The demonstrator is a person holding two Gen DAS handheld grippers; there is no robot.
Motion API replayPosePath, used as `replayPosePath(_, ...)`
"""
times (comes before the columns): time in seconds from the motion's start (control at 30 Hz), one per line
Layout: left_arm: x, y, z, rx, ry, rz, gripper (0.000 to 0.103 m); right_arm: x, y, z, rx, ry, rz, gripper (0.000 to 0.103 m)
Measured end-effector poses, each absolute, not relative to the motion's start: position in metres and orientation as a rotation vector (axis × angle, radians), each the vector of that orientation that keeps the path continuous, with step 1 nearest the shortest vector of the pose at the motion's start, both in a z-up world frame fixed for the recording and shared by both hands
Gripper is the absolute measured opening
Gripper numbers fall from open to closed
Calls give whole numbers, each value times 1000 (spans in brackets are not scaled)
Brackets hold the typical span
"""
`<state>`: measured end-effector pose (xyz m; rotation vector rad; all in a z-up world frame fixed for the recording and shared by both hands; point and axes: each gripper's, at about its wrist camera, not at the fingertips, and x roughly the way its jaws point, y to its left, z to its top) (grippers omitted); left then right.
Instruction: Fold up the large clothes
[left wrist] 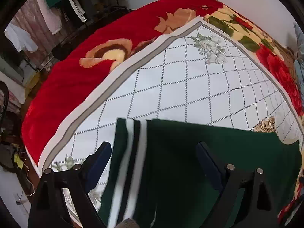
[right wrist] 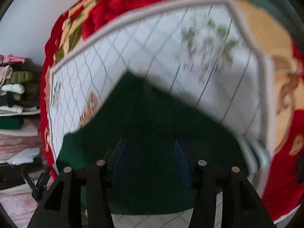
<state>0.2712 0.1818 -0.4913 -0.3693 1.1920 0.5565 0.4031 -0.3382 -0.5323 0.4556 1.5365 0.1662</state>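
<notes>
We're mid-fold w/ the green garment [left wrist: 190, 161] flat on the white sheet [left wrist: 171, 79], left gripper [left wrist: 153, 153] wide open above it, right gripper [right wrist: 150, 150] part open, holding nothing, so next we probably re-grab an edge & fold across.

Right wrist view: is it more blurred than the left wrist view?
Yes: in the right wrist view the white quilted sheet and green garment are smeared by motion; in the left wrist view the sheet's grid stays sharp, only the garment's white stripes blur slightly.
</notes>
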Motion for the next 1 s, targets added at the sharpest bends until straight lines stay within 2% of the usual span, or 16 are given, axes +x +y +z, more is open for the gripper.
replayPosePath(0.07,276,171,-495,-386,1206,551,91,408,-333,-559,448,1525,145,46)
replayPosePath(0.13,280,159,-499,-403,1216,536,91,420,-332,-600,304,1531,3,44)
replayPosePath(0.2,286,141,-499,-398,1224,513,91,425,-341,-634,364,1595,-39,43)
replayPosePath(0.33,305,96,-496,-401,1227,436,91,428,-338,-595,372,1592,-87,43)
replayPosePath(0.5,343,41,-513,-345,1250,353,91,415,-279,-540,352,1508,193,45)
replayPosePath(0.57,362,25,-540,-292,1313,350,91,413,-244,-546,344,1565,336,44)
replayPosePath(0.63,372,20,-569,-281,1373,354,91,406,-204,-570,282,1675,457,40)
replayPosePath(0.73,374,30,-591,-310,1406,363,92,397,-171,-616,73,1751,425,34)
replayPosePath(0.9,373,40,-592,-325,1400,371,94,418,-156,-633,17,1801,357,33)
replayPosePath(1.0,355,51,-568,-408,1367,390,94,422,-163,-617,32,1833,385,33)
